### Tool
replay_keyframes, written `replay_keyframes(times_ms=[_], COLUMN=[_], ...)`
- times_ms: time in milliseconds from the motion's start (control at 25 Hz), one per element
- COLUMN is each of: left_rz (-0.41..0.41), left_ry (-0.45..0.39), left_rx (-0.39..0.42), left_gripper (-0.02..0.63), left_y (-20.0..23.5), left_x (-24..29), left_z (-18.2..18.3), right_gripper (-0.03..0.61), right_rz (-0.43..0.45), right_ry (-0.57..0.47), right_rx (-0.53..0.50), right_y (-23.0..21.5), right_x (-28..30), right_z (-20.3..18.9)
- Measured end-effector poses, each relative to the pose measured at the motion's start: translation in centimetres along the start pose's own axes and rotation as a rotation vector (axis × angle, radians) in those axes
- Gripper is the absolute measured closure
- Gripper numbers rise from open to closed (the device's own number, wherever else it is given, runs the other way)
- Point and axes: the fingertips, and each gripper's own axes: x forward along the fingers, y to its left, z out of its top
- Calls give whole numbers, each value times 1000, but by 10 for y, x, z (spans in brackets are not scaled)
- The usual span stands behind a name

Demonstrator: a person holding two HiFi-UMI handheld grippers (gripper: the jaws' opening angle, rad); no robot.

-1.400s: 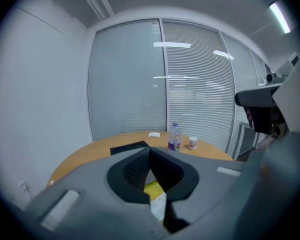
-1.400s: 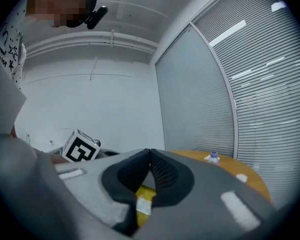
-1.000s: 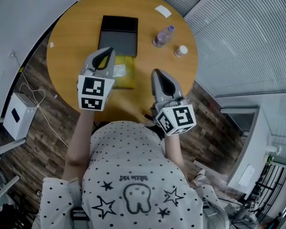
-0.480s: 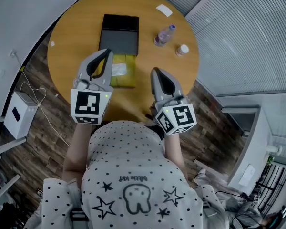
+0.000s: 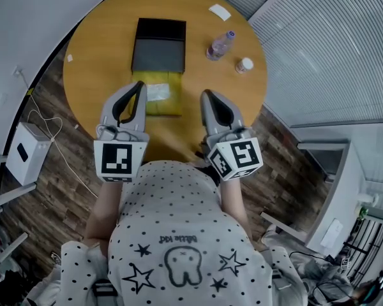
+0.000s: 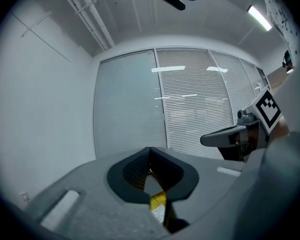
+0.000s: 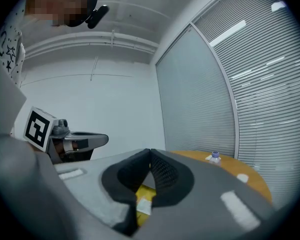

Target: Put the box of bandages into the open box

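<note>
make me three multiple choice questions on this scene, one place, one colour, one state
1. Where is the yellow box relative to the black box? A inside it; B beside it on the table; C on top of it.
2. The table's colour? A white; B orange-brown; C green.
3. The left hand-held gripper is: A shut, empty; B wide open; C clamped on the yellow box.
Answers: B, it lies just outside the black box's near edge; B, the head view shows an orange-brown top; A, its jaws meet with nothing between.
</note>
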Motion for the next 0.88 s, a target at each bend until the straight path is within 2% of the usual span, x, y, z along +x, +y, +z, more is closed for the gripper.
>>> replay_keyframes(times_ms=[240,480,880], left_rz=[-19,-11,7], left_ry=[15,28,33], left_rx=[0,-40,-26], left_gripper=[604,604,604], left_y=[-13,-18,-15], left_x=[-13,-13,-12], left_z=[-7,-14,-18], right_gripper=[574,574,574], right_rz=[5,8,4], right_ry=[3,4,7], right_rx=[1,2,0], right_y=[3,5,5], right_x=[-3,-2,-8], right_z=[-1,-3,-4])
